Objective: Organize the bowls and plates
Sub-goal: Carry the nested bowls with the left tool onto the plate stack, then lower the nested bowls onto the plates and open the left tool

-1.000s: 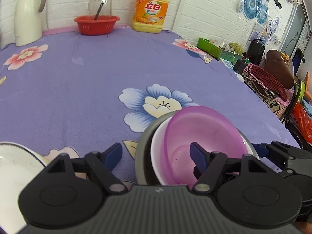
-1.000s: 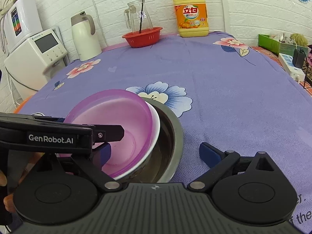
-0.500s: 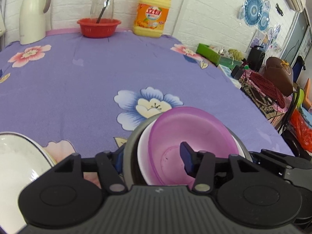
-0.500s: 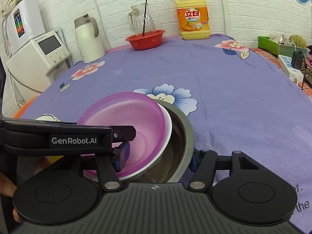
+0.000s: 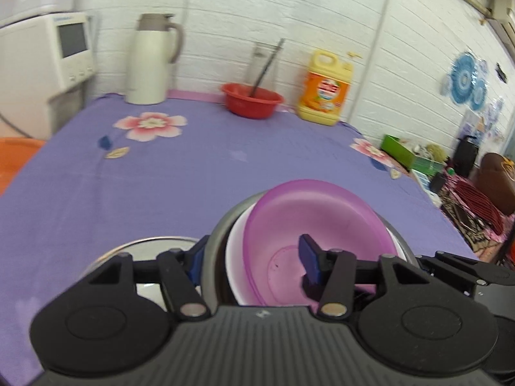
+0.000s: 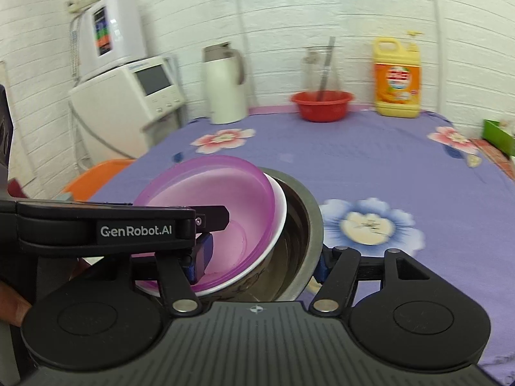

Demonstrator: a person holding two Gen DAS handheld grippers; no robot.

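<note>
Fingers [image 5: 309,259] straddle nested bowls [image 5: 317,222]; only right view shows hand [image 6: 13,305].

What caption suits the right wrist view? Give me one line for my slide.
Purple bowl nested in a white bowl inside a steel bowl, over a floral purple tablecloth.

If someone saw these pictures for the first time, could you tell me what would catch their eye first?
Most striking is the nested stack up front: a translucent purple plastic bowl inside a white bowl inside a steel bowl, with the left gripper and right gripper each clamped across one side of it. Behind stretches the purple flowered tablecloth, and at the wall a red plastic basin and yellow detergent jug.
</note>
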